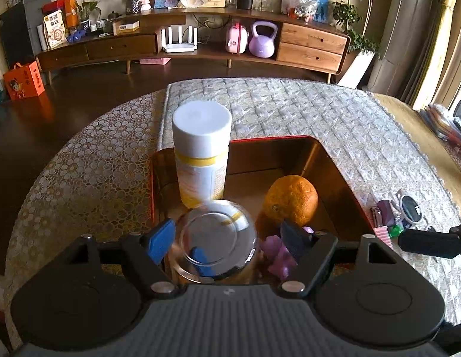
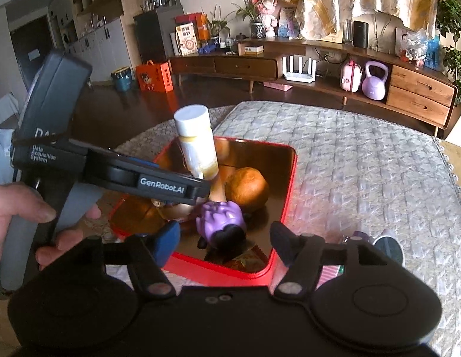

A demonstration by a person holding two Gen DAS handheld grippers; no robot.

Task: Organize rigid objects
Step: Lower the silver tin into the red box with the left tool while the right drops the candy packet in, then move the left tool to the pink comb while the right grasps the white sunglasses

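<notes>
A red tray (image 1: 152,187) with a mirror-gold inside sits on the quilted table. In it stand a white bottle (image 1: 202,154) with a yellow label, an orange (image 1: 291,200), a clear glass (image 1: 215,238) and a purple figure (image 1: 278,255). My left gripper (image 1: 229,233) is open around the glass, with a gap showing at the right finger. In the right wrist view the purple figure (image 2: 221,218), dark hair toward me, lies in the tray (image 2: 285,196) beside the orange (image 2: 246,187). My right gripper (image 2: 226,239) hangs open just above it, pads clear of it.
Small items lie on the cloth right of the tray: a round white-rimmed dial (image 1: 410,208), a purple clip (image 1: 383,211) and pink and green bits. A person's hand (image 2: 10,217) holds the left gripper's casing (image 2: 162,183). A wooden sideboard (image 1: 310,44) lines the far wall.
</notes>
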